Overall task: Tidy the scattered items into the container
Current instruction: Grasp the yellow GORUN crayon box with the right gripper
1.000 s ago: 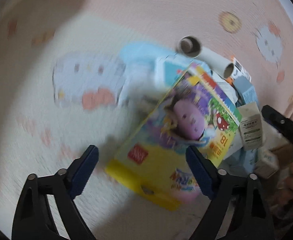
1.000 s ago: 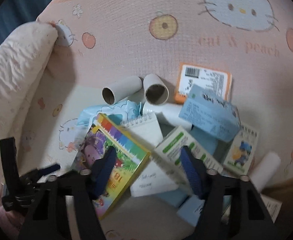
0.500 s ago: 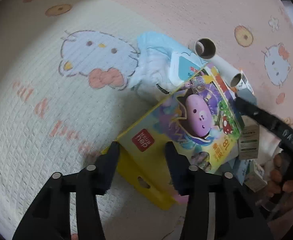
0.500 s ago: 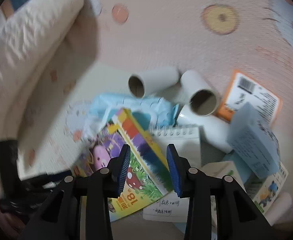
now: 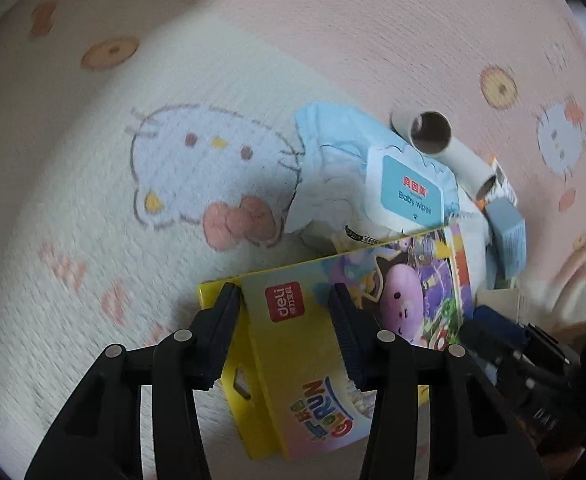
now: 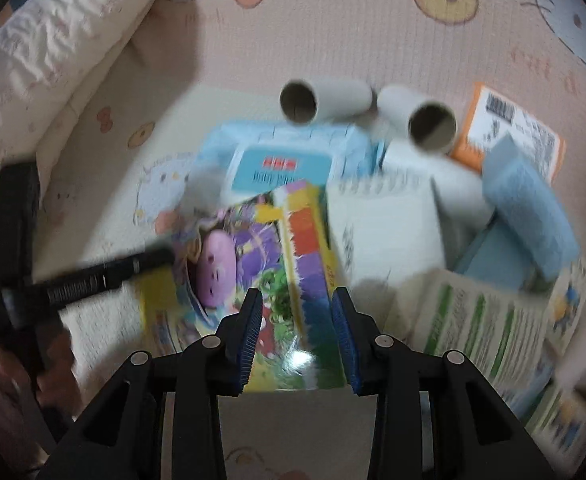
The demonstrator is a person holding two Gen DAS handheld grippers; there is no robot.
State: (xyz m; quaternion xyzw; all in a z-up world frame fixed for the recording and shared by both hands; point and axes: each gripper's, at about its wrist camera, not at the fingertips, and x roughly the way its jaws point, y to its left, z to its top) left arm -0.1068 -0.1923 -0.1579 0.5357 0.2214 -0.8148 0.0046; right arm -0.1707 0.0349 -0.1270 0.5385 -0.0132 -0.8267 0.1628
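Left gripper: angled steeply down; jaws gripping the yellow end of the crayon box, after narrowing a moment ago.
Crayon box: tilted, at 6 o'clock of the baby wipes pack, overlapping it on the play mat.
Right gripper: angled steeply down; jaws straddling the coloured edge of the box's other end after narrowing; cannot tell if pads press.
Cardboard tubes: at 12 o'clock of the wipes.
Notepad: at 3 o'clock of the box.
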